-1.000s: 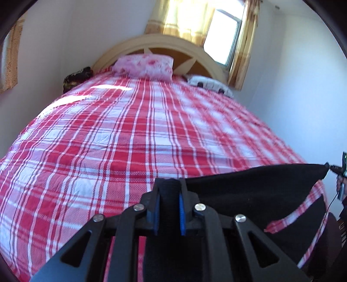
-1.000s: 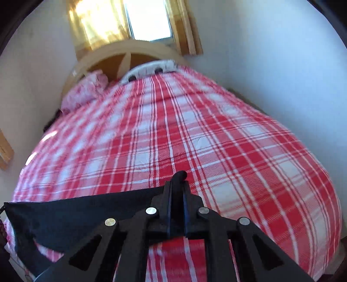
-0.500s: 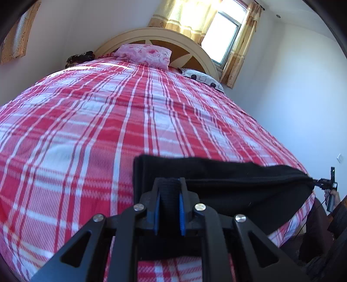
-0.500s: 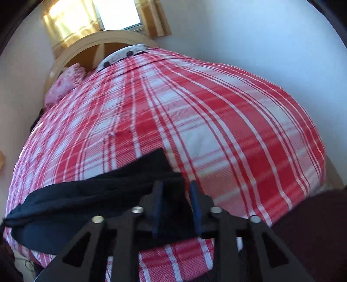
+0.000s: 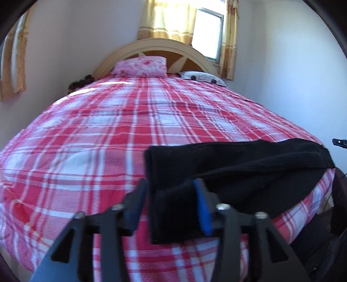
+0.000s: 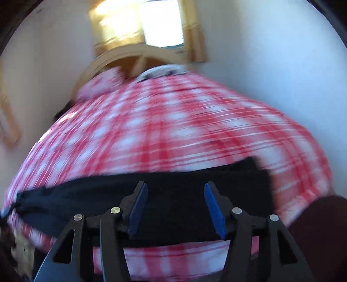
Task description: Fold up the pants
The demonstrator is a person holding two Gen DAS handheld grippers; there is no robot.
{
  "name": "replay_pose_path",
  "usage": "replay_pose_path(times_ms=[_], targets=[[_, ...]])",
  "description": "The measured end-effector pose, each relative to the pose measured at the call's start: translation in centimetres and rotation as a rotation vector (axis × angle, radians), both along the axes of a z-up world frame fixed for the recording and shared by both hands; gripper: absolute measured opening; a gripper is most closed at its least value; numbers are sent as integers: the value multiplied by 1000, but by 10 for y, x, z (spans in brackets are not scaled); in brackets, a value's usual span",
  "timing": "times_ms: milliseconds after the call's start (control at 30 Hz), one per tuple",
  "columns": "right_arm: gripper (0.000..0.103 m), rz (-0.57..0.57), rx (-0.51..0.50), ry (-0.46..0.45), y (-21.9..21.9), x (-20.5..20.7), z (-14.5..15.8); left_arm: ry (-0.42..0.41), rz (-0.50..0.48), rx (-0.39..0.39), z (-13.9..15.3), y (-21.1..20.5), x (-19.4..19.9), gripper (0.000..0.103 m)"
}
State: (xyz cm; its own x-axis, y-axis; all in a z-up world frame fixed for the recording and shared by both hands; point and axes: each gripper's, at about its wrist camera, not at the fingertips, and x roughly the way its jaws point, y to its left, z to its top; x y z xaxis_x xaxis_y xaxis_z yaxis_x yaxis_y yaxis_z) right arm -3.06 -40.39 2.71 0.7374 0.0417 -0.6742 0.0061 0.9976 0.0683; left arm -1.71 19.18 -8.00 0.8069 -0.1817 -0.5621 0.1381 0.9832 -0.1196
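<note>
The black pants (image 5: 238, 164) lie across the near edge of the bed, on the red and white plaid bedspread (image 5: 130, 130). My left gripper (image 5: 171, 186) is open, its blue pads either side of the pants' left end, which lies on the bed. In the right wrist view the pants (image 6: 151, 188) stretch as a dark band across the bed's near edge. My right gripper (image 6: 175, 188) is open above their right part, holding nothing. This view is motion-blurred.
A pink pillow (image 5: 141, 66) and a white patterned pillow (image 5: 201, 77) lie at the wooden headboard (image 5: 164, 46). A window with yellow curtains (image 5: 171, 19) is behind. White walls stand on both sides. A dark-clothed leg (image 6: 321, 221) is at the bed's near right corner.
Both grippers have opened and let go of the pants, which now rest on the bed. Both grippers have pulled back slightly; the right one is still moving.
</note>
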Motion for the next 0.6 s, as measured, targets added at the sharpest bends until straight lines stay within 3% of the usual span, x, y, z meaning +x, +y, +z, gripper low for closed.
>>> replay_pose_path(times_ms=[33,133,233,400,500,533,600], targets=[[57,67,-19,12,23,5,-5,-3,10,0,1,4,-3,68],[57,293,-47,39,94,11,-22,-7,42,0,4,19,-11,72],[57,477,-96,54,156,12,-40,31,35,-74,1,29,-19,72],[57,609,-167,39,208,6,-53,83,4,-255,-8,27,-31,72],[57,630,-203,48,221,12,-58,68,-9,-221,-7,10,-28,67],[57,641,-215,50,227,16,-61,79,-8,-195,-9,5,-23,56],[57,657,-245,60,237,24,-67,81,-14,-173,-10,2,-17,49]])
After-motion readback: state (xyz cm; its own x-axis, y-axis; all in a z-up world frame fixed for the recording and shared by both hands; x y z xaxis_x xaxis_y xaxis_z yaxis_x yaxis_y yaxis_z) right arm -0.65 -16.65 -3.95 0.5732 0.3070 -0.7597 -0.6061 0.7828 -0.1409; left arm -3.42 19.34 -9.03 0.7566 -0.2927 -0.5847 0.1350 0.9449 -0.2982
